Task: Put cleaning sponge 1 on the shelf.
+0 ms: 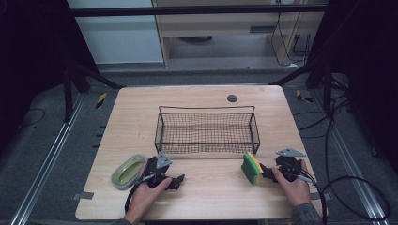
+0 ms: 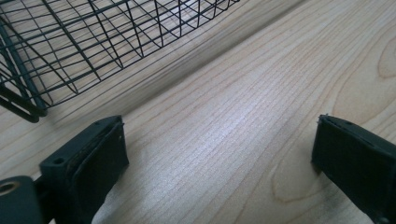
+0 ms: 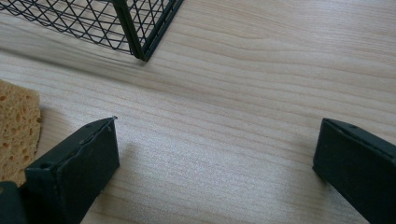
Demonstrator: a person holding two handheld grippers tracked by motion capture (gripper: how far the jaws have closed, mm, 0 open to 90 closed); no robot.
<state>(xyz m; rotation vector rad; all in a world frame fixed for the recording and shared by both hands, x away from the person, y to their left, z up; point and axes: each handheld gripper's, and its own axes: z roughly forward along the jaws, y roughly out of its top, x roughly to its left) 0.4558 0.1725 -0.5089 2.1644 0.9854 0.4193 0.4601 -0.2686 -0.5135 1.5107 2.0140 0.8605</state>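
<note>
1. Wire mesh made up the black basket [image 1: 207,130], which sat in the middle of the high view on the pale wooden table [image 1: 211,197], open side up, a fitting place for things to be dropped in from either hand.
2. Just below the basket's lower right corner stood a sponge [image 1: 251,168], green scouring face toward the left and yellow body behind it, on its edge on the table (a pose that offers two flat sides to a pair of jaws).
3. At the lower right of the high view a hand held the right gripper [image 1: 268,173] just beside the sponge's right side. In the right gripper view its jaws stood wide apart over bare wood with nothing between them, and the sponge's porous yellow face [image 3: 16,130] lay at the left edge, outside the left jaw, so it was not yet lined up for a grip.
4. At the lower left of the high view lay an oval dish [image 1: 127,171], grey outside and yellow-green inside, on the table.
5. Close to the dish's right the other hand held the left gripper [image 1: 177,182], pointing toward the lower middle of the frame, away from the dish. In the left gripper view its jaws were spread wide over bare wood, holding nothing, with a basket corner [image 2: 28,107] at upper left.
6. Both things seemed placed one to each side, so each hand could probably serve its own.
</note>
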